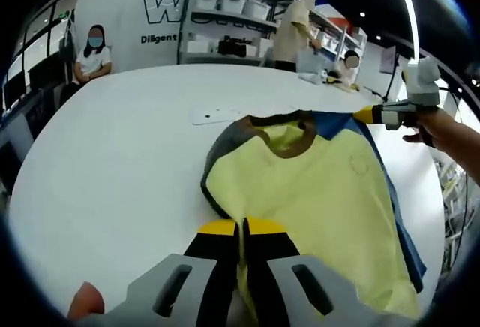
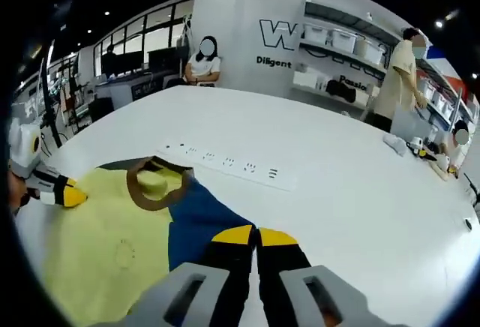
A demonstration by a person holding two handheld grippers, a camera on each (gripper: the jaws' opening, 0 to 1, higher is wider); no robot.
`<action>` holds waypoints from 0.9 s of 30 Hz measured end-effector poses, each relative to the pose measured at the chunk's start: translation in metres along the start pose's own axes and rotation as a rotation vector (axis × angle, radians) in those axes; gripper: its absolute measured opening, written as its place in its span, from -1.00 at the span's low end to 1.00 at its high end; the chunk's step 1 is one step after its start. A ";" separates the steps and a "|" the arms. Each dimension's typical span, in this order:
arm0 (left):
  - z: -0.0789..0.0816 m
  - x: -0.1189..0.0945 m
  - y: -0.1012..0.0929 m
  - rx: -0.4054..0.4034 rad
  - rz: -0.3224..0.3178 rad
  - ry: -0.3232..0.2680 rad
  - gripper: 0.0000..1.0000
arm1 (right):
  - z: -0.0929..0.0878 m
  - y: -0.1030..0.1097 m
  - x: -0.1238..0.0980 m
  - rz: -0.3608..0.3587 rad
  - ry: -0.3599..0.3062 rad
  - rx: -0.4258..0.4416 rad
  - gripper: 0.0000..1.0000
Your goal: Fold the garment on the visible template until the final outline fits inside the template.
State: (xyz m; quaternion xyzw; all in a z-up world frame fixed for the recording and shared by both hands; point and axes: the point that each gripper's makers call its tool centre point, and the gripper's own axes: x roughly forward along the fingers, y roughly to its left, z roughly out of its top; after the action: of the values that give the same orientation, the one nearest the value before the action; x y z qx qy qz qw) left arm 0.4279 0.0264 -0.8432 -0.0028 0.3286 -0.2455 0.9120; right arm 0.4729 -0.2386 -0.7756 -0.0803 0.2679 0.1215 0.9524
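A yellow T-shirt (image 1: pixel 322 192) with a brown collar (image 1: pixel 289 143), a grey sleeve (image 1: pixel 225 143) and a blue sleeve (image 2: pixel 199 226) lies flat on the white table (image 1: pixel 112 162). My left gripper (image 1: pixel 240 228) is shut on the shirt's yellow edge, with fabric pinched between the jaws. In the right gripper view the left gripper (image 2: pixel 67 193) sits at the shirt's (image 2: pixel 105 244) left edge. My right gripper (image 2: pixel 256 235) is shut on the blue sleeve. In the left gripper view the right gripper (image 1: pixel 367 115), held by a hand, is at the blue shoulder.
A white power strip (image 2: pixel 225 163) lies on the table just past the collar. A person (image 1: pixel 91 53) sits behind the table. Another person (image 1: pixel 292 27) stands at the shelves (image 1: pixel 232 12). Small items (image 2: pixel 427 151) rest near the far table edge.
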 end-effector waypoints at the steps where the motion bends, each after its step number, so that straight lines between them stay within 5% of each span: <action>1: 0.001 0.000 -0.002 0.000 -0.005 -0.002 -1.00 | -0.002 -0.003 0.002 -0.009 0.003 0.009 -1.00; 3: -0.002 0.005 -0.006 0.004 -0.006 0.001 -1.00 | -0.024 -0.003 0.019 -0.023 0.066 -0.004 -1.00; 13: -0.006 0.006 -0.003 0.024 0.002 0.015 -1.00 | -0.071 0.001 0.054 -0.022 0.212 -0.061 -1.00; 20: -0.009 0.008 -0.004 0.033 0.005 0.022 -1.00 | -0.071 0.000 0.059 -0.026 0.205 -0.118 -1.00; 27: -0.013 0.010 -0.006 0.054 0.013 0.023 -1.00 | -0.066 -0.005 0.050 -0.037 0.190 -0.054 -0.82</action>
State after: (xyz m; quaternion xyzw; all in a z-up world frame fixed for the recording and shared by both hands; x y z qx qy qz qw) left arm 0.4236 0.0189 -0.8586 0.0266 0.3325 -0.2483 0.9094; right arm 0.4836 -0.2480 -0.8574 -0.1221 0.3520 0.1028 0.9223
